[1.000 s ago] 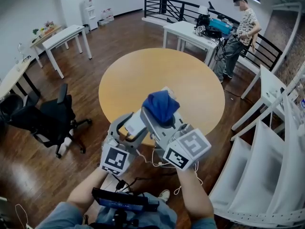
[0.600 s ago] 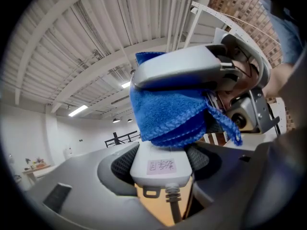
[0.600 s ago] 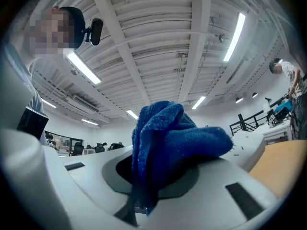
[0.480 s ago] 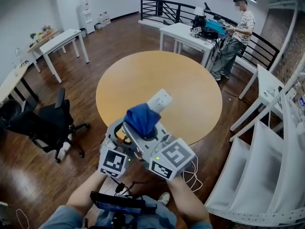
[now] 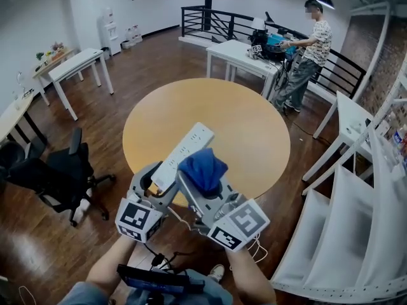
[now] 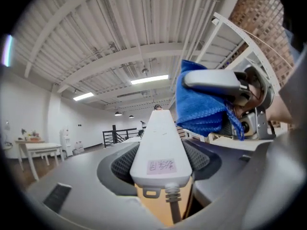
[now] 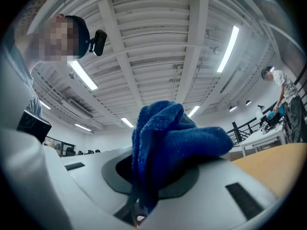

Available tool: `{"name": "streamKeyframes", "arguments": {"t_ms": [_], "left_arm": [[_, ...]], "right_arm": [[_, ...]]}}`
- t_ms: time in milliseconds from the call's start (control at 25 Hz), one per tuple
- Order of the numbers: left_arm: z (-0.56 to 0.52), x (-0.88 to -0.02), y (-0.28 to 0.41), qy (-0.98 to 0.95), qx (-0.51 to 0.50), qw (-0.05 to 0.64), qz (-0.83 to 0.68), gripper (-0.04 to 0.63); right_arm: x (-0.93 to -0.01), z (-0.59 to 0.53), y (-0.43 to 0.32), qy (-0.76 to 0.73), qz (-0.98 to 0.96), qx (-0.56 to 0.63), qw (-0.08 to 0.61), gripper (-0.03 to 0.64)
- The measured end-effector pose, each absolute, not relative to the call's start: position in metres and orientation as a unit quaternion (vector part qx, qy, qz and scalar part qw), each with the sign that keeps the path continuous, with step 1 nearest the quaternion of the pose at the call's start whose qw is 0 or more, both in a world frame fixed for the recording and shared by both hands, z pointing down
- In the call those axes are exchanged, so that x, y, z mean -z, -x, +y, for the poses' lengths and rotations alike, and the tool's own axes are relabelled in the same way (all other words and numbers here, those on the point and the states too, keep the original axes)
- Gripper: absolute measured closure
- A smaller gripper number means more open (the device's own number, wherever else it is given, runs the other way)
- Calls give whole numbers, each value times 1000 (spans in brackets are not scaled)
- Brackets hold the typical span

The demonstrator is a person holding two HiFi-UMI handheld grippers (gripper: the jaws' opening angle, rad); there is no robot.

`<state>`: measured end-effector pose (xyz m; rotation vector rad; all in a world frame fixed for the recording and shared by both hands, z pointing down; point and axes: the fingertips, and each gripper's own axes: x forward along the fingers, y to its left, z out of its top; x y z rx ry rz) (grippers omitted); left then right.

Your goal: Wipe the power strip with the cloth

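Head view looks steeply down on both grippers, held up in the air over the near edge of a round wooden tabletop (image 5: 245, 116). The left gripper (image 5: 157, 184) is clamped on the cord end of a white power strip (image 5: 184, 148). The strip rises away from the person at a slant, its far end out over the tabletop and not resting on it.

Left gripper view shows the strip's labelled end wedged between the two mesh pads, with its cord (image 6: 175, 210) dropping out below.

The right gripper (image 5: 205, 182) sits just to the right of the left one. It is pinched on a bunched blue cloth (image 5: 202, 169), and the right gripper view shows the fabric filling the gap between the jaws and spilling over their tips. The cloth lies against the right side of the strip's lower half. It appears to touch the strip, though neither view makes the contact certain.

Each gripper's marker cube faces the person, the left one (image 5: 136, 220) lower left and the right one (image 5: 243, 224) lower right.

A black office chair (image 5: 60, 170) stands on the wooden floor to the left. A person (image 5: 311, 46) stands at a white table well beyond the tabletop.
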<state>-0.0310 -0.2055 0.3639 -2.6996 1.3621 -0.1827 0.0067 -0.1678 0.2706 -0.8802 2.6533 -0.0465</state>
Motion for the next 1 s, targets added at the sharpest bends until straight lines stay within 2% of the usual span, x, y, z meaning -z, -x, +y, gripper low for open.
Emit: {"name": "streamKeyframes", "arguments": {"t_ms": [200,1000], "left_arm": [[-205,-353,36,893,32,36,448,305],[-168,-342,34,905,41,89,415,305]], "right_arm": [[-276,-173,-24,325,930,23,169,552],[-252,-202,-84,384,907,-1,171,552]]}}
